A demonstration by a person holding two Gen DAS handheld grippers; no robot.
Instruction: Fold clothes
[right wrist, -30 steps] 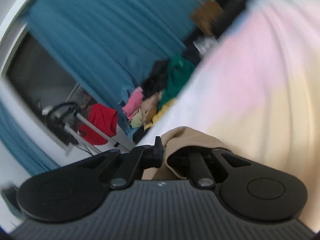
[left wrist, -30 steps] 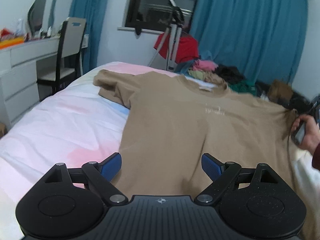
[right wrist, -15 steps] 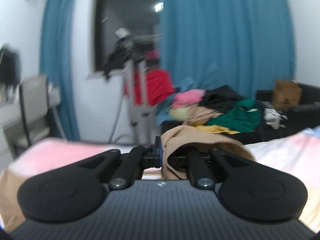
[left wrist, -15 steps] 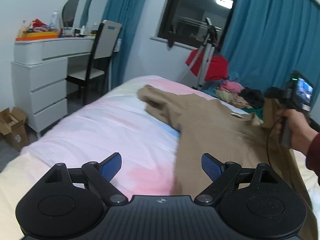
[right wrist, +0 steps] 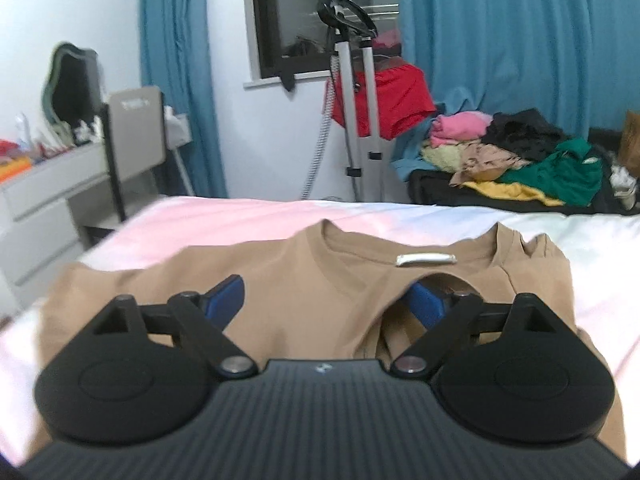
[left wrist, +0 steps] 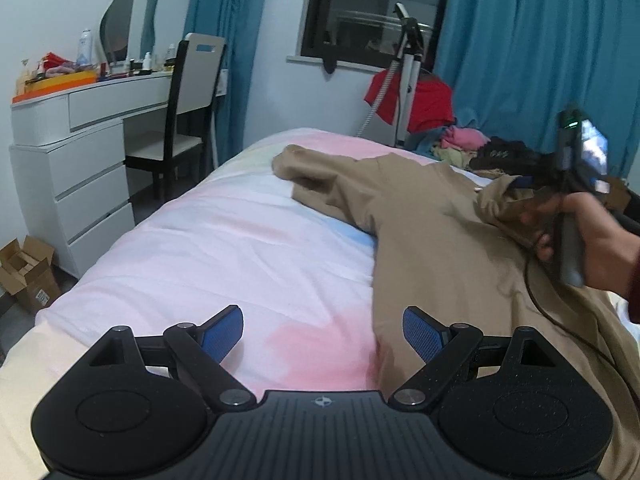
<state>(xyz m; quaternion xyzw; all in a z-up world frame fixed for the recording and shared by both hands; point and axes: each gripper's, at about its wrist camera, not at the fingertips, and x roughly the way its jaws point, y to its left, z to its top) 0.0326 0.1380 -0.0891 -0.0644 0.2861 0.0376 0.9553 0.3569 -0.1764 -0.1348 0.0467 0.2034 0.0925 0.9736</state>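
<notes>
A tan T-shirt lies spread on the pink and white bed, one sleeve stretched to the far left. In the right wrist view its collar and label face me, with the right side folded in over the chest. My right gripper hovers just over the shirt, its jaws opening wide. Its right finger sits in a fold of loose cloth, and the pads do not press on it. A hand holds this gripper above the folded sleeve. My left gripper stands open over the sheet at the shirt's near left edge, holding nothing.
A white dresser and a chair stand left of the bed, with a cardboard box on the floor. Beyond the bed are a garment steamer stand, a red garment and a heap of clothes before blue curtains.
My right gripper rolled upright and carried the tan sleeve across over the shirt, then its jaws spread and let the cloth go. The left gripper drifted left, still open.
</notes>
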